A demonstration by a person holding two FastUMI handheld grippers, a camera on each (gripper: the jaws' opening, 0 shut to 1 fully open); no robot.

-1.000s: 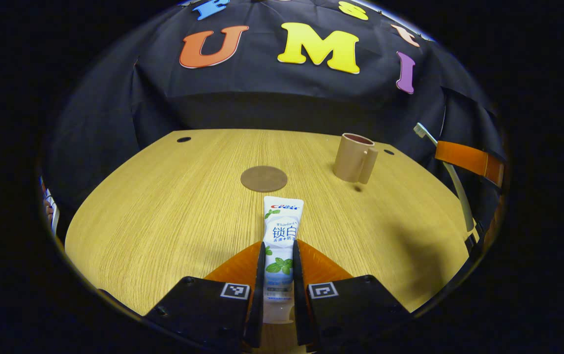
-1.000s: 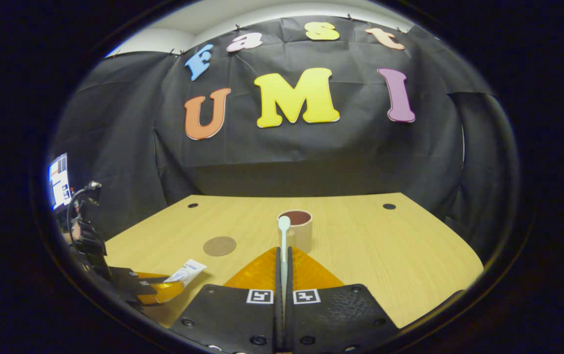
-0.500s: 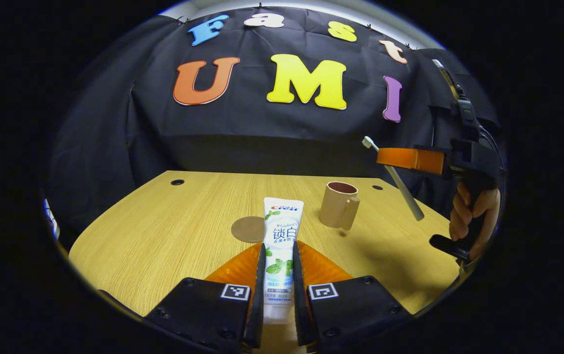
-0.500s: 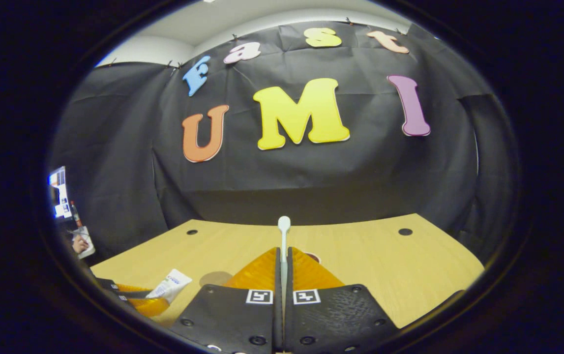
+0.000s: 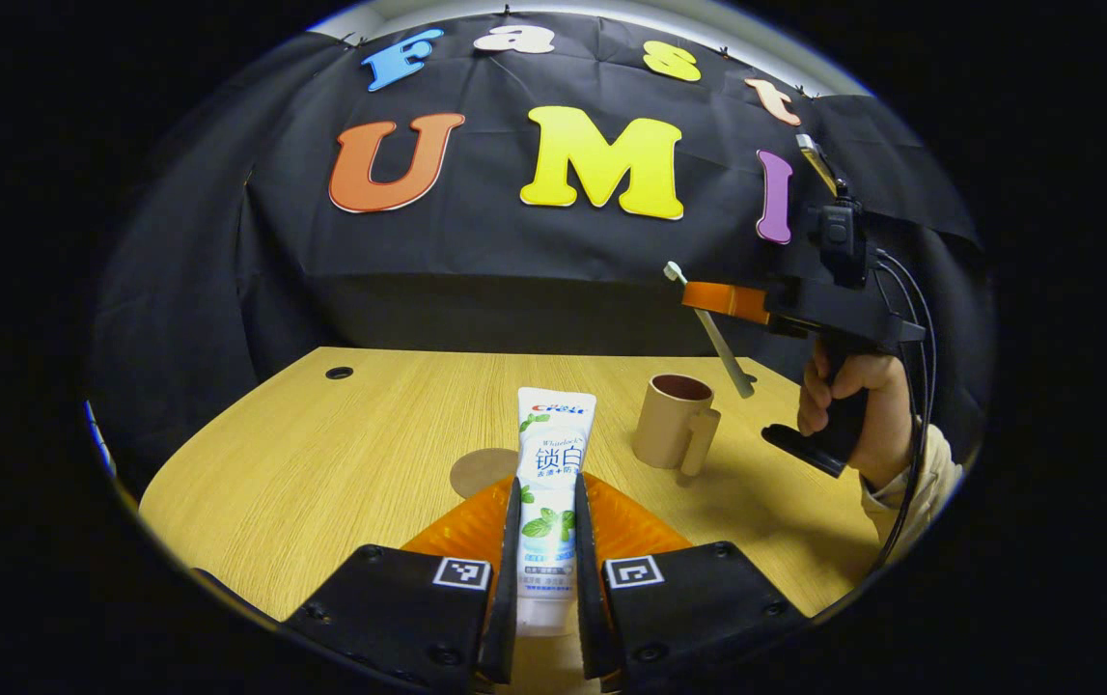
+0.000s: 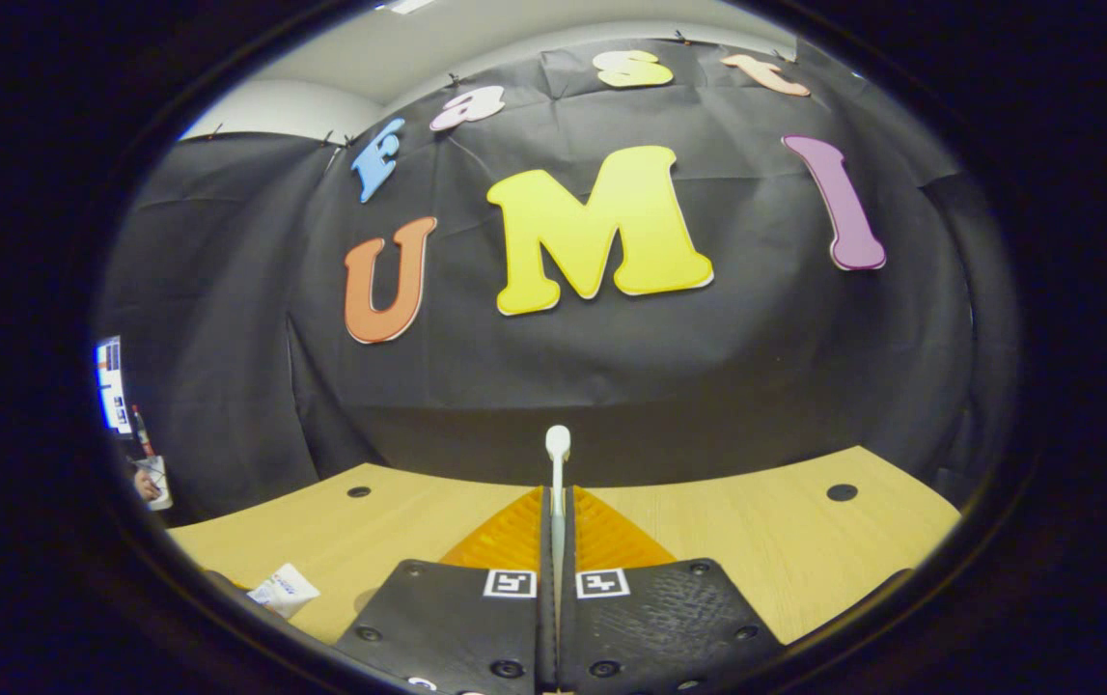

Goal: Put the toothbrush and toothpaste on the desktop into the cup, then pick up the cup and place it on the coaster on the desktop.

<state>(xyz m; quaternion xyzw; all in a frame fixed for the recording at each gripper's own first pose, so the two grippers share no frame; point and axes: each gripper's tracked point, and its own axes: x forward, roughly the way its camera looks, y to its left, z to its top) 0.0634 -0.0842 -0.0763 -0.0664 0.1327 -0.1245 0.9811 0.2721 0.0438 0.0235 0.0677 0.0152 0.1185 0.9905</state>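
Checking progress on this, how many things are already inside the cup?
0. The toothpaste is clamped in the left gripper; the toothbrush hangs tilted in the right gripper above the cup.

White toothpaste (image 5: pixel 554 463) with green leaves, tan cup (image 5: pixel 674 433), brown coaster (image 5: pixel 482 470), white toothbrush (image 6: pixel 556 492)

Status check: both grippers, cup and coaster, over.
Left gripper shut on white toothpaste tube. Right gripper shut on white toothbrush, above tan handled cup. Round brown coaster bare. Nothing blocking.
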